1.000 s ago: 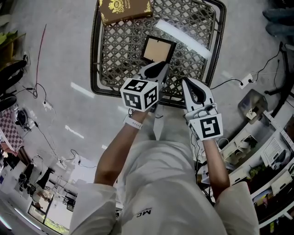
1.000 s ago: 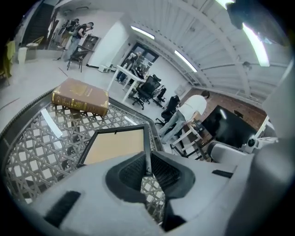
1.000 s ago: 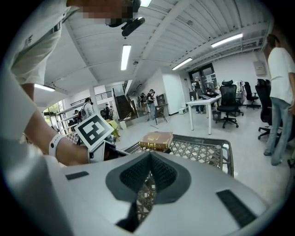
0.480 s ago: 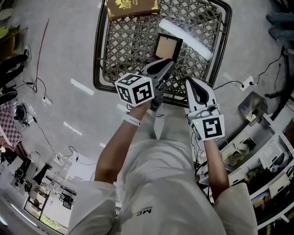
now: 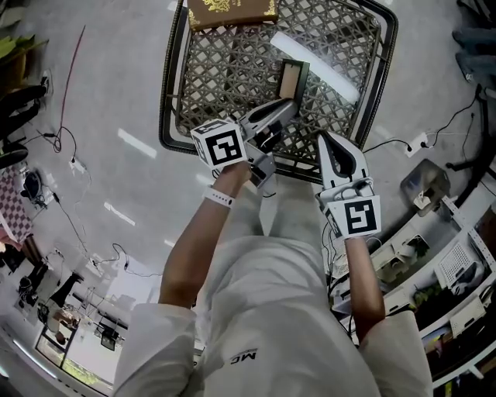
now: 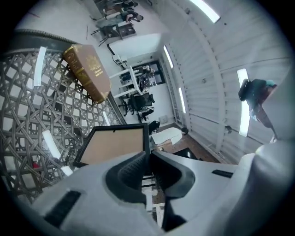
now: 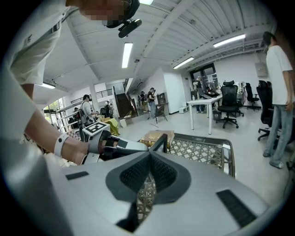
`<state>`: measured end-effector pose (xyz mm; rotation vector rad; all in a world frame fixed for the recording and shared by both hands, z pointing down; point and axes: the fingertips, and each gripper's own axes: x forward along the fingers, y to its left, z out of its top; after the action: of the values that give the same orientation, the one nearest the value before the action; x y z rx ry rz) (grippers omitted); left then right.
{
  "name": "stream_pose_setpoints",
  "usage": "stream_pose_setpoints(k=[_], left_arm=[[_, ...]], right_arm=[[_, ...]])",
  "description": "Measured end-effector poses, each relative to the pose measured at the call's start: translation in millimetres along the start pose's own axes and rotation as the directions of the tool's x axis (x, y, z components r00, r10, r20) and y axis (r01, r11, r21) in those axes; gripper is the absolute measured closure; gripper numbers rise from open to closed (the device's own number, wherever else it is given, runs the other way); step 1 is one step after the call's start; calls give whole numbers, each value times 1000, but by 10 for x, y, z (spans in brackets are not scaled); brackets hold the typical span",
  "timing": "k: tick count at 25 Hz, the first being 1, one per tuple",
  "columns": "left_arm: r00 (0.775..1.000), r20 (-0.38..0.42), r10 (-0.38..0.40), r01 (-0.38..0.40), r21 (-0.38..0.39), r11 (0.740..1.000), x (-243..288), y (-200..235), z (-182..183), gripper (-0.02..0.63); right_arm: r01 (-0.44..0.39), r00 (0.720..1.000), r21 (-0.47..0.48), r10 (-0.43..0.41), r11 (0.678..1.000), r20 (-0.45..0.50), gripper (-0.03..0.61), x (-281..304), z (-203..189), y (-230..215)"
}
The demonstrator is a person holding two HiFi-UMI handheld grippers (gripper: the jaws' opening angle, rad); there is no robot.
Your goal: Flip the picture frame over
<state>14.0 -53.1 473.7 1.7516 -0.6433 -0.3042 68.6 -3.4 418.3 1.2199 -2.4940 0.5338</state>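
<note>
The picture frame (image 5: 293,77) has a black rim and a tan panel, and stands tilted up on edge over the wicker table (image 5: 167,93). My left gripper (image 5: 290,105) is shut on the frame's near edge. In the left gripper view the frame (image 6: 115,145) shows its tan face just beyond the closed left gripper (image 6: 148,154). My right gripper (image 5: 324,138) is shut on nothing, hovering at the table's front rim, apart from the frame. From the right gripper view the frame (image 7: 161,142) appears as a thin black edge past the right gripper (image 7: 149,154).
A brown book with gold print (image 5: 231,11) lies at the table's far side. Cables and a power strip (image 5: 418,138) run across the floor on the right. Shelving crowds the lower right. A person stands at the far right of the right gripper view (image 7: 279,92).
My left gripper has rolled over and lifted the frame from lying flat to standing nearly on edge. The right gripper has stayed in place.
</note>
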Motion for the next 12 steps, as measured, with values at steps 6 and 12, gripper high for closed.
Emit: stream_pose_setpoints(k=[6, 12], left_arm=[[994, 69, -89, 98, -155, 983, -18, 67, 75, 560], [970, 115, -212, 236, -274, 932, -18, 85, 77, 560]], right_arm=[[3, 1000, -6, -4, 1000, -13, 561, 31, -28, 6], [4, 1000, -3, -4, 1000, -20, 561, 20, -41, 29]])
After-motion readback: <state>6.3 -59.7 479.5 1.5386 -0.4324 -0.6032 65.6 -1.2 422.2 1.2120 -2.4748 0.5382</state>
